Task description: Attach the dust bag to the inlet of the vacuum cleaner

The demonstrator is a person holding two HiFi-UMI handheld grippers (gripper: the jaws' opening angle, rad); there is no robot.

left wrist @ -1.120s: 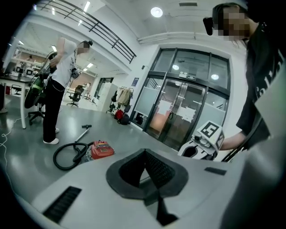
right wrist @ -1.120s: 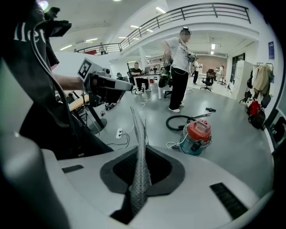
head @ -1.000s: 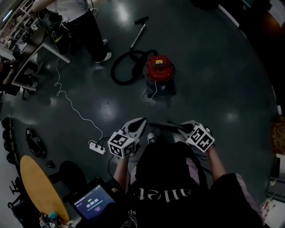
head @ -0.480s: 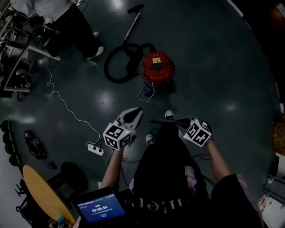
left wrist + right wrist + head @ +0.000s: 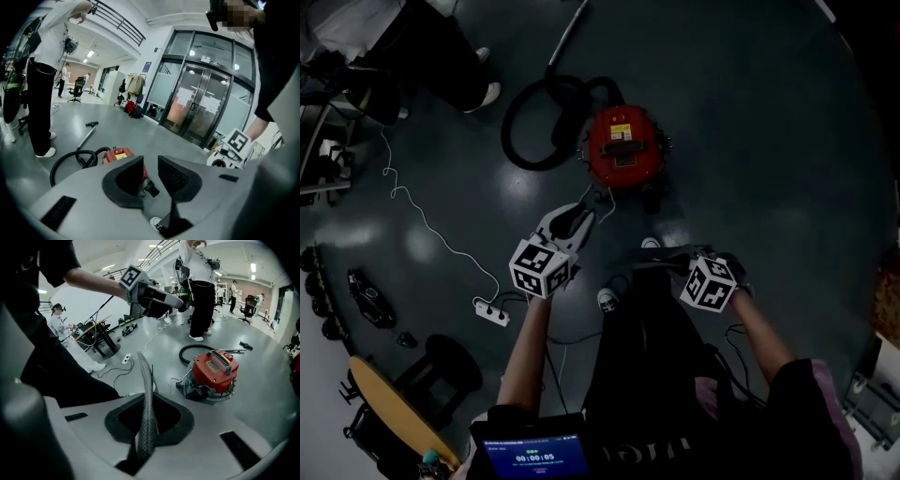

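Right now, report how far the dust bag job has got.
Done: the dust bag is picked up. In hand: the right gripper is shut on it; the left gripper is empty, its jaws have just been opening. Left: the bag is apart from the vacuum cleaner, unattached.

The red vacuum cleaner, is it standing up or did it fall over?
Standing up. The vacuum cleaner sits on its base, with its red lid and black handle on top.
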